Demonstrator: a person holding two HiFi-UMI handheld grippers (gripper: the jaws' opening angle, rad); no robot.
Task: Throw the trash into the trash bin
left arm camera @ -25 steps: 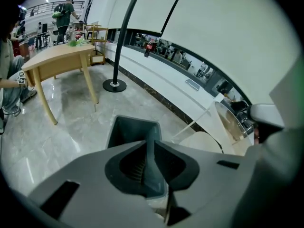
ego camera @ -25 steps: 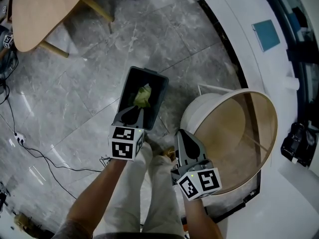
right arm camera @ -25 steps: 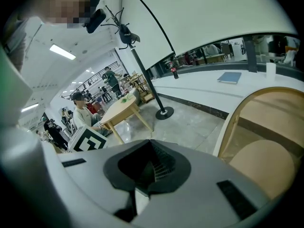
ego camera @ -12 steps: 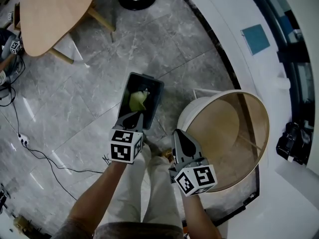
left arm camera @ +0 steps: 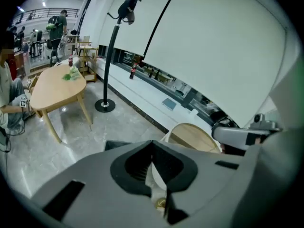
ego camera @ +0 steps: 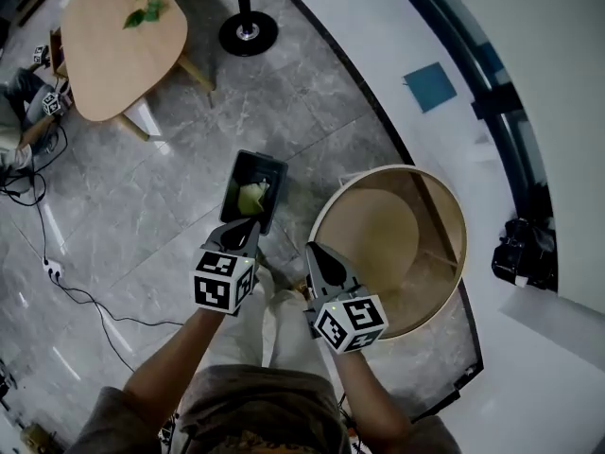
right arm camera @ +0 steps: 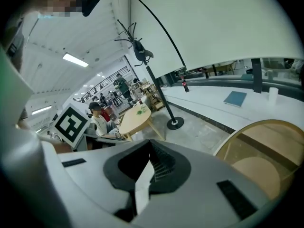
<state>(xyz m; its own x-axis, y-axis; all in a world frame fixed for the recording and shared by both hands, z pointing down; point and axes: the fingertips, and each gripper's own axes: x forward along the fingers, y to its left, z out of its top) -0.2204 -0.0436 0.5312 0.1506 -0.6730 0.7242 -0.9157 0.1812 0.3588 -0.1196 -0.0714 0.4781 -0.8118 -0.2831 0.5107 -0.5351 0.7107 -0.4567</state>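
Note:
A dark rectangular trash bin [ego camera: 270,170] stands on the grey floor, and a crumpled yellow-green piece of trash [ego camera: 250,197] lies inside it. My left gripper [ego camera: 249,234] hangs above the bin's near end, jaws shut with nothing in them. In the left gripper view its jaws [left arm camera: 152,142] meet at the tip, and the bin's rim [left arm camera: 116,144] just peeks over them. My right gripper [ego camera: 314,253] is beside it to the right, near the rim of a big round tub [ego camera: 454,206], also shut and empty. In the right gripper view its jaws [right arm camera: 151,144] are together.
A wooden table [ego camera: 113,55] with green scraps [ego camera: 144,12] stands at the far left, with a coat stand's round base [ego camera: 248,34] beyond the bin. A cable [ego camera: 66,287] runs across the floor at left. A white ledge [ego camera: 397,36] curves past the tub. A seated person [right arm camera: 100,121] is by the table.
Both grippers have risen well above the floor, so the bin and tub look smaller and farther below. The table with green scraps has come into the head view. The trash stays in the bin.

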